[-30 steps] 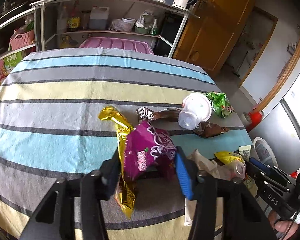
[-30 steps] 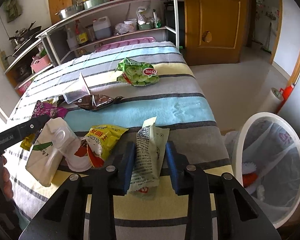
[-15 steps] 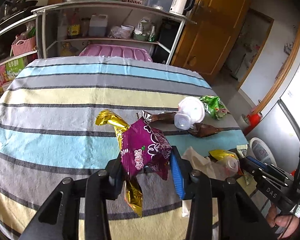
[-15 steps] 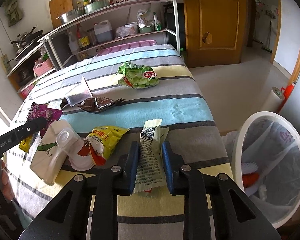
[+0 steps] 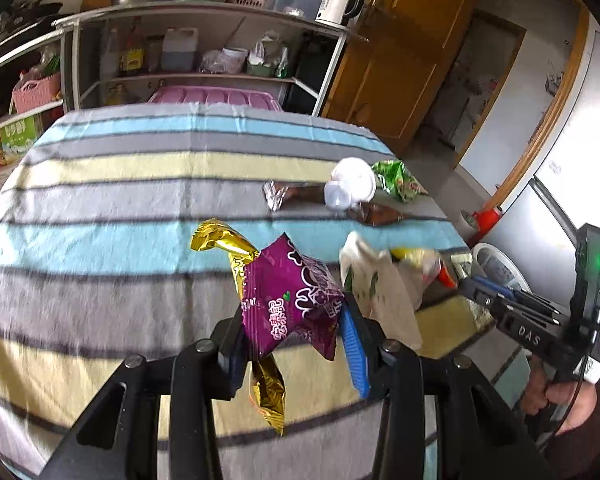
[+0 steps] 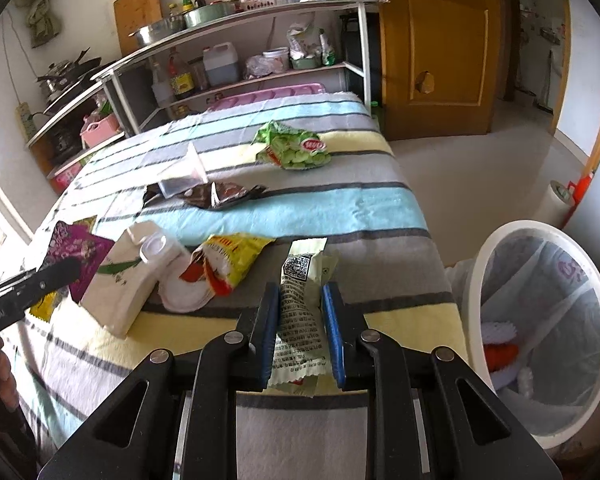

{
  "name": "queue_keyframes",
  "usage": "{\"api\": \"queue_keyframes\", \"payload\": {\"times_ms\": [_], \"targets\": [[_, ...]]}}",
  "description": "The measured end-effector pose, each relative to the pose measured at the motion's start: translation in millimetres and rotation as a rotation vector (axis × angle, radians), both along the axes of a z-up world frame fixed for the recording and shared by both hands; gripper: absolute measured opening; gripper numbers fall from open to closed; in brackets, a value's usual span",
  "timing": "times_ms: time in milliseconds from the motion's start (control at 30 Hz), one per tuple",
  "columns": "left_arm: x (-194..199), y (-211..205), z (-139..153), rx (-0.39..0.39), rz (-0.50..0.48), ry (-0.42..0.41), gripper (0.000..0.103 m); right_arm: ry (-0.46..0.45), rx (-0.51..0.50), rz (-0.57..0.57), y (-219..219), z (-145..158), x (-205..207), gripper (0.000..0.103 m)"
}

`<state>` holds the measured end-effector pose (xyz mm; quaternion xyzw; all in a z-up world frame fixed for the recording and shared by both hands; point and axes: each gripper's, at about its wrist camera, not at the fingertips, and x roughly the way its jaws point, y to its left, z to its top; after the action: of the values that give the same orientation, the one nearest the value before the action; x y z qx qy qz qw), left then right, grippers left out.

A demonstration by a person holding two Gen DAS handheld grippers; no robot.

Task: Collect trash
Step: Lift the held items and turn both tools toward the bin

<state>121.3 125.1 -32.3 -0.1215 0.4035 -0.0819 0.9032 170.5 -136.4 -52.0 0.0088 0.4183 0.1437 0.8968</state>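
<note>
The purple snack wrapper (image 5: 290, 300) is pinched in the left tongs (image 5: 290, 334), raised off the cloth, with a gold foil wrapper (image 5: 240, 256) caught alongside it and dangling below the jaws. Both look nearly weightless, crinkly and slick, so a bite across the bunched middle should hold better than a loose corner, and the gold one may slip free. The pale green sachet (image 6: 302, 308) sits upright between the pads of the right tongs (image 6: 300, 334), closed on its lower half; it is thin film too, limp above the grip.

Still lying on the striped tablecloth (image 5: 112, 208): a white carton with a screw cap (image 6: 130, 276) (stiffer, probably best taken across its flat sides), a yellow noodle packet (image 6: 230, 258) touching it, a brown wrapper (image 6: 216, 196) beside a clear plastic cup (image 6: 184, 172), and a green pea packet (image 6: 292, 150) further back. The cloth is soft and napped, so flat wrappers may need a jaw slid under an edge.

A white bin with a clear liner (image 6: 540, 320) stands on the floor just off the tabletop's right edge, already holding some rubbish. Behind are a metal shelf rack (image 6: 240, 40) with bottles and pots, and a wooden door (image 6: 436, 40).
</note>
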Motion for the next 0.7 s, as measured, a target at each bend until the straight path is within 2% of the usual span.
{"api": "queue_keyframes", "payload": {"times_ms": [67,133,267,300,467,567,633,700], "targets": [[-4.6,1.2,-2.6,-0.009,-0.002,0.015,0.044,0.002,0.002,0.005,0.8,-0.3,-0.3,0.023],[-7.8,3.8,-4.3,-0.008,0.005,0.018,0.063,0.002,0.000,0.006,2.0,-0.1,-0.6,0.023],[-14.9,5.1,0.3,0.036,0.038,-0.008,0.068,0.002,0.000,0.007,3.5,0.2,-1.7,0.023],[-15.8,3.2,1.9,0.052,0.040,-0.019,0.073,0.004,0.000,0.008,3.5,0.2,-1.7,0.023],[-21.3,-12.2,9.5,0.205,0.058,-0.075,0.074,0.008,0.002,0.011,3.2,1.3,-3.3,0.023],[-23.1,-19.2,13.3,0.177,0.004,-0.102,0.074,0.012,0.003,0.011,2.3,0.5,-3.0,0.023],[-16.7,-21.4,5.0,0.135,-0.031,-0.063,0.073,0.014,0.005,0.010,2.4,0.0,-3.6,0.023],[-8.8,-21.3,-6.7,0.126,-0.024,-0.016,0.073,0.014,0.010,0.011,2.2,0.6,-4.3,0.023]]}}
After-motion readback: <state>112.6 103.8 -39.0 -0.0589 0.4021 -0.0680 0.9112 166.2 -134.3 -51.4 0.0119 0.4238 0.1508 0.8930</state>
